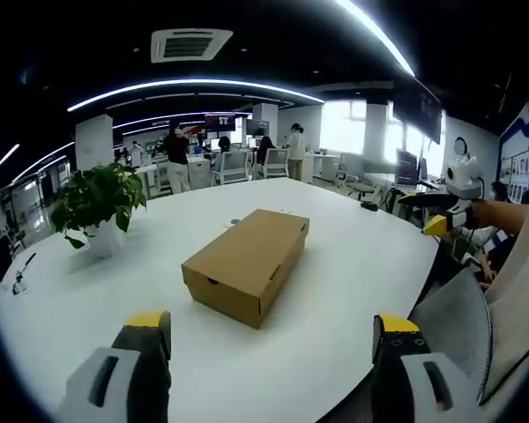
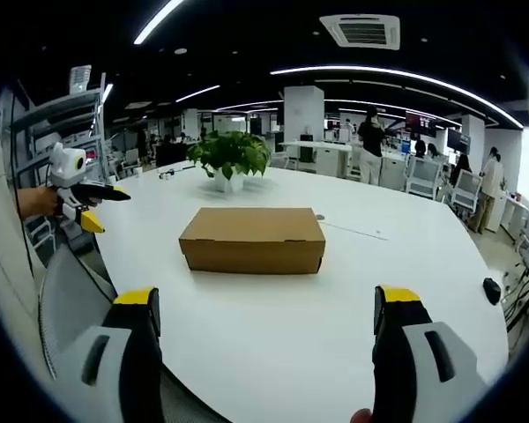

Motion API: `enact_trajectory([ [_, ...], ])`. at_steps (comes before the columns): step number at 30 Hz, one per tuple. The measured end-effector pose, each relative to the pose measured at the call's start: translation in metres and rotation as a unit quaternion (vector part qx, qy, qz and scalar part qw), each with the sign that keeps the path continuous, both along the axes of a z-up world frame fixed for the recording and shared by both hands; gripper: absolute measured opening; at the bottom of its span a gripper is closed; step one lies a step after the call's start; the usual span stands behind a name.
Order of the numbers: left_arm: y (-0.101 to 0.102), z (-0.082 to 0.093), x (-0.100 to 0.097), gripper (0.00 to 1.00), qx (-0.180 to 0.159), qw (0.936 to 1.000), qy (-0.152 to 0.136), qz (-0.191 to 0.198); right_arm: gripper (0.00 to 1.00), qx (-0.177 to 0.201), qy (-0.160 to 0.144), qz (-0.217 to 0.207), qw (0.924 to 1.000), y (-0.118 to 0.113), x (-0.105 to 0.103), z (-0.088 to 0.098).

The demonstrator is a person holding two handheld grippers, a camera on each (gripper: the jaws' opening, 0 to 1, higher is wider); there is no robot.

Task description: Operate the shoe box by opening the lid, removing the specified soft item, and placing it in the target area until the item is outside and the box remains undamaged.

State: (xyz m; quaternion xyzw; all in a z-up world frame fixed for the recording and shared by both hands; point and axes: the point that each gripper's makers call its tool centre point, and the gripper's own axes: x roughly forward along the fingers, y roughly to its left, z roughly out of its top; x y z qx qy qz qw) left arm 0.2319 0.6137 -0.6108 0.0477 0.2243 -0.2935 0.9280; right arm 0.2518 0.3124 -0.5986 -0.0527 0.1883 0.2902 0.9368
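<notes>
The cardboard shoe box [image 1: 247, 263] sits lidded on the white table [image 1: 353, 256]; my left gripper [image 1: 273, 330] and right gripper [image 2: 266, 304] hover wide, empty.

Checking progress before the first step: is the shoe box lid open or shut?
Shut. The shoe box lies flat on the white table, lid down flush all round in both views.

I see the brown cardboard box [image 1: 247, 262] [image 2: 253, 239] lying flat, lid shut, mid-table [image 1: 353, 256], near the plant [image 1: 97, 201].
</notes>
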Motion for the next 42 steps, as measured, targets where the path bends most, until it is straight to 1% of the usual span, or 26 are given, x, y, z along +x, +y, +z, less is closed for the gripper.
enact_trajectory([
  [7, -0.003, -0.004, -0.001, 0.96, 0.001, 1.0000, 0.004, 0.001, 0.96, -0.001, 0.000, 0.001, 1.0000, -0.001, 0.001, -0.002],
  [16, 0.000, -0.008, 0.001, 0.94, 0.006, 0.9998, 0.005, 0.016, 0.96, 0.001, 0.005, 0.007, 1.0000, 0.000, 0.003, -0.004],
  [20, -0.001, -0.010, 0.001, 0.94, 0.012, 0.9998, 0.008, 0.016, 0.96, 0.001, 0.006, 0.009, 0.9999, -0.001, 0.005, -0.006],
  [26, -0.005, -0.011, 0.002, 0.93, 0.010, 0.9998, 0.011, 0.011, 0.96, 0.000, 0.009, 0.010, 0.9999, -0.002, 0.005, -0.006],
  [35, -0.011, -0.012, 0.002, 0.99, 0.003, 0.9999, 0.016, 0.006, 0.96, -0.002, 0.015, 0.010, 0.9998, -0.005, 0.004, -0.009],
  [42, -0.013, -0.012, 0.001, 1.00, 0.003, 0.9998, 0.017, 0.004, 0.96, -0.003, 0.015, 0.011, 0.9998, -0.006, 0.003, -0.008],
])
